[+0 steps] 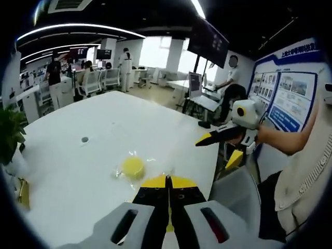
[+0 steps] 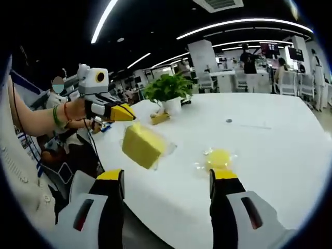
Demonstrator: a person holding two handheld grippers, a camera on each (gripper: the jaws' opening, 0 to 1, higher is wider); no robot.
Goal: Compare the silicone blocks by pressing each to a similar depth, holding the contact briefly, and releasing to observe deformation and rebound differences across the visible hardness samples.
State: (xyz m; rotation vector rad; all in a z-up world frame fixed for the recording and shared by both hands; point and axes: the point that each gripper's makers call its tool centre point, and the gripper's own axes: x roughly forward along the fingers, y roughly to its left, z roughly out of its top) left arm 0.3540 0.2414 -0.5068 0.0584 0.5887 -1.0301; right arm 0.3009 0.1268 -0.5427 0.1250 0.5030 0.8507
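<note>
A round yellow silicone block [image 1: 133, 167] in clear wrap lies on the white table [image 1: 78, 155], just ahead of my left gripper [image 1: 167, 179], whose yellow-tipped jaws are shut together with nothing between them. In the right gripper view the same round block [image 2: 218, 158] sits beyond the right jaw of my right gripper [image 2: 167, 176], which is wide open and holds nothing. A rectangular yellow block [image 2: 142, 145], also wrapped, rests tilted near the table's edge. Just above it hovers the left gripper [image 2: 126, 112], held by a hand. The right gripper [image 1: 220, 149] hangs off the table's right edge.
A potted plant [image 2: 166, 88] and a small yellow object [image 2: 158, 118] stand at one table corner. A small round hole [image 1: 84, 139] marks the table [image 2: 270, 155] middle. Office chairs, desks, a laptop [image 1: 196, 85] and people are farther back. A wall poster [image 1: 290, 101] is at the right.
</note>
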